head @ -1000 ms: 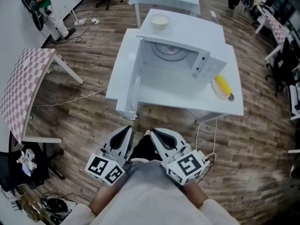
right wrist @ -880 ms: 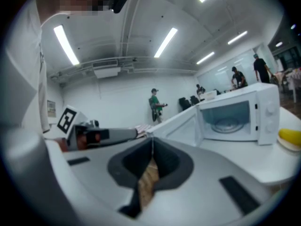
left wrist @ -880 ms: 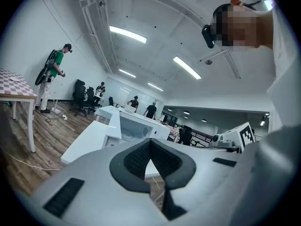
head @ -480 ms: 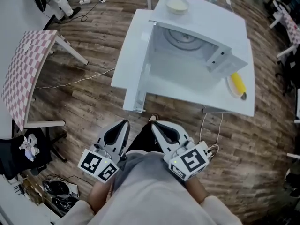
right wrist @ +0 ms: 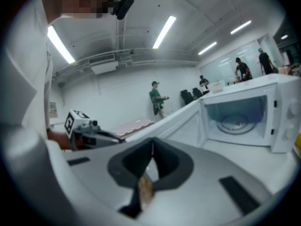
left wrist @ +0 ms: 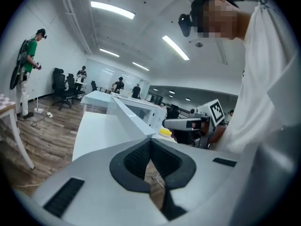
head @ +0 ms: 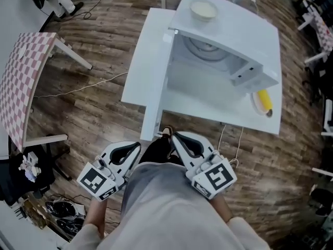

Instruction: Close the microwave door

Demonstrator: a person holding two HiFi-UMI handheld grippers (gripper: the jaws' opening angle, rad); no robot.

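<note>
I see the boxy white microwave (head: 234,35) sitting on the flat white table (head: 139,61); its white door (head: 157,100) hangs wide open on the left side and sticks out past the table's front edge; a round cream bowl (head: 203,8) sits on top of the microwave; a long yellow thing (head: 264,100) lies on a small plate (head: 253,104) to the right. My left gripper (head: 134,147) and right gripper (head: 176,138) are down by my body, well apart from the door; the fingers of both are pressed together, holding nothing.
</note>
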